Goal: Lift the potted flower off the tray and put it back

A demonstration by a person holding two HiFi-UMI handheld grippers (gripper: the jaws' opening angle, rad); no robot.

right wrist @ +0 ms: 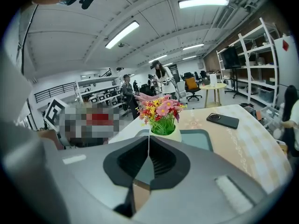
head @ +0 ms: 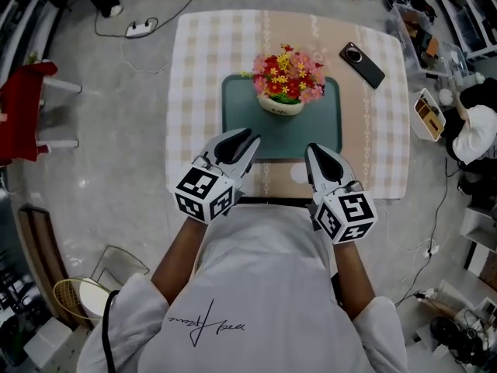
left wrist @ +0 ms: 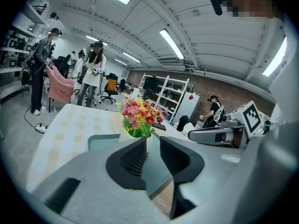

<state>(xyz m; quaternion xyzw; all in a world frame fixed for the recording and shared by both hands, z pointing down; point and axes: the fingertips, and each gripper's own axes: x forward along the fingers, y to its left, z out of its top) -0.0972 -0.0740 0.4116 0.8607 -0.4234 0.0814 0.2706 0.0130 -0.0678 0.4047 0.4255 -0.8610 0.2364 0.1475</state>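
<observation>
**Flower pot on its tray, both grippers at the near edge**

A table [head: 194, 92] under a checked cloth carries a dark green tray [head: 241, 123]. The potted flower [head: 286, 80] stands upright on the tray's far half, untouched. The left gripper [head: 251, 139] hovers over the tray's near left edge, its jaws slightly apart with nothing between them. The right gripper [head: 313, 150] sits at the near right edge, its jaws pressed together and empty. A black phone [head: 362, 64] lies on the cloth just right of the tray.
</observation>
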